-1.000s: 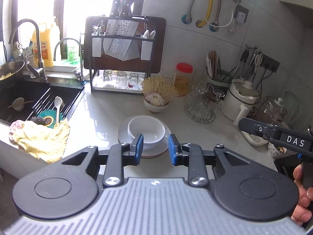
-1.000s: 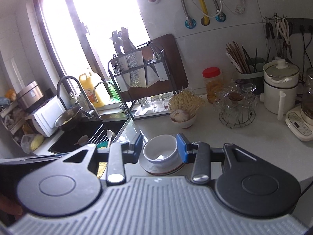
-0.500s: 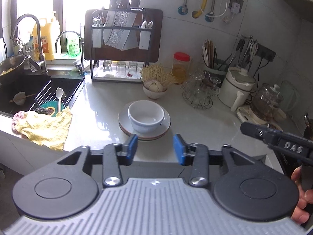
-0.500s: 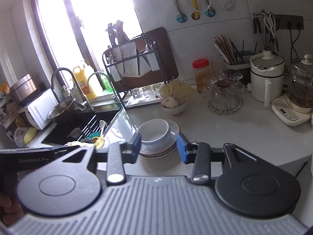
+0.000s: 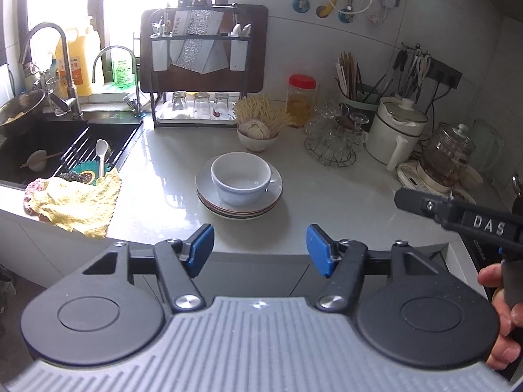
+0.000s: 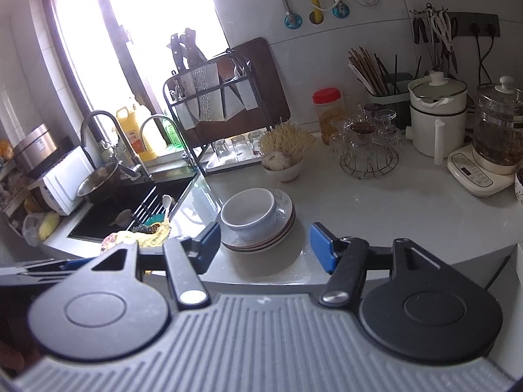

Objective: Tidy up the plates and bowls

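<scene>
Several things stand around on the counter [image 5: 327, 202]: a yellow cloth [image 5: 78, 204] at the sink edge, a small bowl of garlic [image 5: 258, 134], a wire rack of glasses [image 5: 331, 137]. Nothing lies between the grippers and the white bowl [image 5: 241, 178], which sits upright on stacked plates [image 5: 240, 205] mid-counter. Left gripper [image 5: 260, 250] and right gripper [image 6: 261, 246] have their fingers wide apart, holding nothing.

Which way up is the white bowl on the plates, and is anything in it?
Upright and empty: the white bowl sits rim up on the plate stack, its bare white inside showing in both wrist views.
</scene>
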`<state>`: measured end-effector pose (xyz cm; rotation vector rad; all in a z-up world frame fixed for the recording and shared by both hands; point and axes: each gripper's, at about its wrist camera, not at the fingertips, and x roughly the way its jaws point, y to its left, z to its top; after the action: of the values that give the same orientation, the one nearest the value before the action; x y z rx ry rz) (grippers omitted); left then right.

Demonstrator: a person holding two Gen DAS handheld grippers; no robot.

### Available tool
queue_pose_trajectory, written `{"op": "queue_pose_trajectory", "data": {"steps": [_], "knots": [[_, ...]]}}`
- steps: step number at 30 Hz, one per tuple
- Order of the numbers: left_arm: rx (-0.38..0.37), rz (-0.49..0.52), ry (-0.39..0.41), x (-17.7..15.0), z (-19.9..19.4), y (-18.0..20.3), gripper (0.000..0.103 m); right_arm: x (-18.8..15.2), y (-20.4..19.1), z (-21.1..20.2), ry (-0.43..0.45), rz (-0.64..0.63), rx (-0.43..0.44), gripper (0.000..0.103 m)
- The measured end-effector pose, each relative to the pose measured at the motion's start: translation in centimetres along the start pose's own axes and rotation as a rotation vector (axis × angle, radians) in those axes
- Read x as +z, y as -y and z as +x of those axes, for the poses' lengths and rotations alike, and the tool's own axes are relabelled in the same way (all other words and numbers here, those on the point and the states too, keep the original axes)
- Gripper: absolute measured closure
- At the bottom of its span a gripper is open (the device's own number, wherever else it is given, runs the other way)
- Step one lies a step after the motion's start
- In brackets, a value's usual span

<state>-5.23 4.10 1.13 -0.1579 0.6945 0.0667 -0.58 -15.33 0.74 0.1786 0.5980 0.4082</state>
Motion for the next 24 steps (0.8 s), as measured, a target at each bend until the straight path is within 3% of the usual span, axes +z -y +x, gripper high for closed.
{"op": "queue_pose_trajectory", "data": {"steps": [1, 2, 3, 10, 11, 12, 13, 24], "knots": [[0.007, -0.006, 0.002, 0.0, 0.0, 0.0, 0.027, 0.0, 0.1, 0.1, -0.003, -0.003, -0.003, 0.034], [0.013, -0.007, 0.003, 0.1, 0.0, 0.0, 0.021, -0.1, 0.2, 0.1, -0.002, 0.001, -0.003, 0.021], [0.017, -0.008, 0.002, 0.1, -0.1, 0.0, 0.015, -0.2, 0.4, 0.1, 0.003, 0.008, 0.004, 0.015], [0.052, -0.029, -0.005, 0.5, -0.1, -0.3, 0.005, -0.3, 0.7, 0.6, -0.017, -0.013, -0.002, 0.015], [0.063, -0.027, -0.004, 0.6, -0.1, -0.3, 0.004, -0.3, 0.6, 0.6, -0.011, -0.015, 0.0, 0.012], [0.074, -0.026, -0.002, 0.6, -0.1, -0.3, 0.004, -0.3, 0.5, 0.5, -0.003, -0.019, 0.003, 0.001], [0.083, -0.026, -0.001, 0.7, -0.1, -0.4, 0.004, -0.4, 0.4, 0.3, 0.009, -0.024, 0.006, 0.0], [0.087, -0.023, 0.016, 0.6, -0.7, -0.2, 0.003, -0.6, 0.0, -0.5, -0.002, -0.047, -0.003, 0.0]]}}
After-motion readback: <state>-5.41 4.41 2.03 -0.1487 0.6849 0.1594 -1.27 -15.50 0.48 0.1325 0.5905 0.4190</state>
